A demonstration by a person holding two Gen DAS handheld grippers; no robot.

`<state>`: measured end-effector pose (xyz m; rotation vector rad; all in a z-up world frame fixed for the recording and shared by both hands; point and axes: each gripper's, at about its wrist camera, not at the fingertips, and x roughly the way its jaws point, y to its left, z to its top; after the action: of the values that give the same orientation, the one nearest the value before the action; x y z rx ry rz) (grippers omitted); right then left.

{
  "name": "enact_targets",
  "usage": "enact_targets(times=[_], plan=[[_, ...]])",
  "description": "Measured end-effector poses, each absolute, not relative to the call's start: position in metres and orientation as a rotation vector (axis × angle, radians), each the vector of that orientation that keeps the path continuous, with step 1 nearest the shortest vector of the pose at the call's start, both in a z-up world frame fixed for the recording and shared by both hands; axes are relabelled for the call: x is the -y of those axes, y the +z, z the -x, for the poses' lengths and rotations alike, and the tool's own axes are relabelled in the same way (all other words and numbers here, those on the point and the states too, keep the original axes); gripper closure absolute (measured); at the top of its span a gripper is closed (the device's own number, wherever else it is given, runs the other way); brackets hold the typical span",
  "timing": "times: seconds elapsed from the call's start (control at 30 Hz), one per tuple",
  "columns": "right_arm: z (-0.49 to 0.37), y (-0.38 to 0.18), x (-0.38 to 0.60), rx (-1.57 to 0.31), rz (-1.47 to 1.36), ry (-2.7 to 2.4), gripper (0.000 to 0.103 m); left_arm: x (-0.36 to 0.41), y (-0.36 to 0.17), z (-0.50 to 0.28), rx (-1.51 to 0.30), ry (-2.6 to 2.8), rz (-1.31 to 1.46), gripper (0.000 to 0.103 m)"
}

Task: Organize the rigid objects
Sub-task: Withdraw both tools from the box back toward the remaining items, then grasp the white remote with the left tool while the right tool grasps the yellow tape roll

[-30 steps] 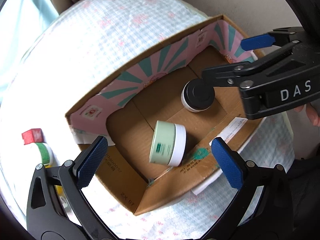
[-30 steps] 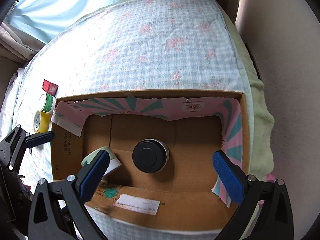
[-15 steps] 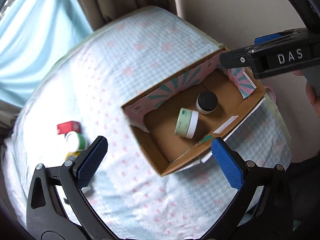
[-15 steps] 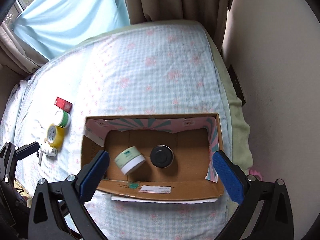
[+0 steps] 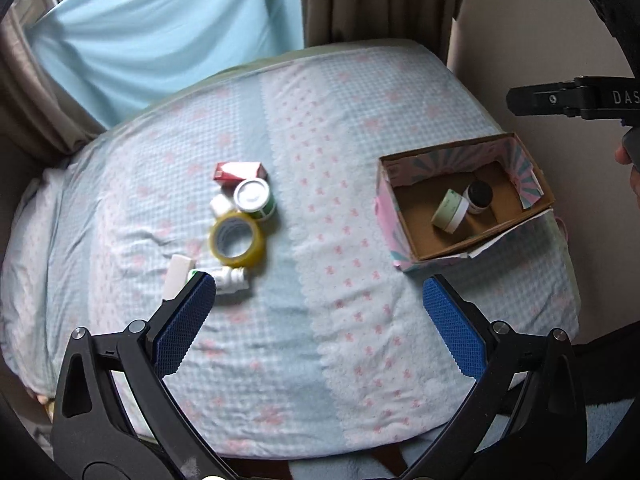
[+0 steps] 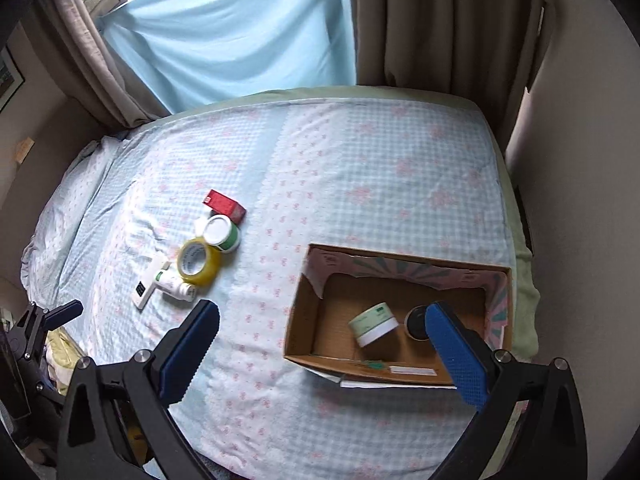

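Observation:
A cardboard box [image 5: 412,240] [image 6: 304,320] sits on the bed at the right. In it lie a pale green jar [image 5: 450,210] [image 6: 374,322] on its side and a black-lidded jar [image 5: 478,196] [image 6: 416,320]. Left of it lies a cluster: red carton [image 5: 240,172] [image 6: 224,206], green-white can [image 5: 254,198] [image 6: 222,232], yellow tape roll [image 5: 236,240] [image 6: 198,260], small white bottle [image 5: 232,280] [image 6: 174,284], white flat device [image 5: 176,276] [image 6: 146,290]. My left gripper [image 5: 318,320] and right gripper [image 6: 324,348] are both open and empty, high above the bed.
The bed has a blue checked cover with pink flowers [image 5: 320,140]. A blue sheet and brown curtains [image 6: 420,20] hang at the far end. A wall [image 6: 580,160] runs along the right. The right gripper's arm shows in the left wrist view [image 5: 560,98].
Both grippers have risen far up and back from the box. The left view has swung left, bringing the cluster of objects into sight. Both jars stay in the box.

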<state>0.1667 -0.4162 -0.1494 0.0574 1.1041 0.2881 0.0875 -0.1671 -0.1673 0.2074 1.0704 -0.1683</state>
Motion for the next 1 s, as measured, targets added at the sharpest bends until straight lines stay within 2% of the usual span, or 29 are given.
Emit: enact_targets(times=[0.23, 0.53, 0.8, 1.0], plan=[[-0.155, -0.130, 0.336, -1.068, -0.022, 0.356, 0.000, 0.075, -0.154, -0.087, -1.028, -0.115, -0.158, 0.000], [-0.175, -0.148, 0.245, -1.127, -0.080, 0.360, 0.000, -0.037, -0.172, -0.108, -1.081, -0.105, -0.141, 0.000], [-0.208, -0.192, 0.164, -1.258, -0.096, 0.313, 0.000, -0.115, -0.217, -0.145, -1.179, -0.154, -0.114, 0.000], [-0.237, -0.256, 0.125, -1.378, -0.124, 0.237, 0.000, -0.145, -0.282, -0.176, -1.251, -0.240, -0.176, 0.000]])
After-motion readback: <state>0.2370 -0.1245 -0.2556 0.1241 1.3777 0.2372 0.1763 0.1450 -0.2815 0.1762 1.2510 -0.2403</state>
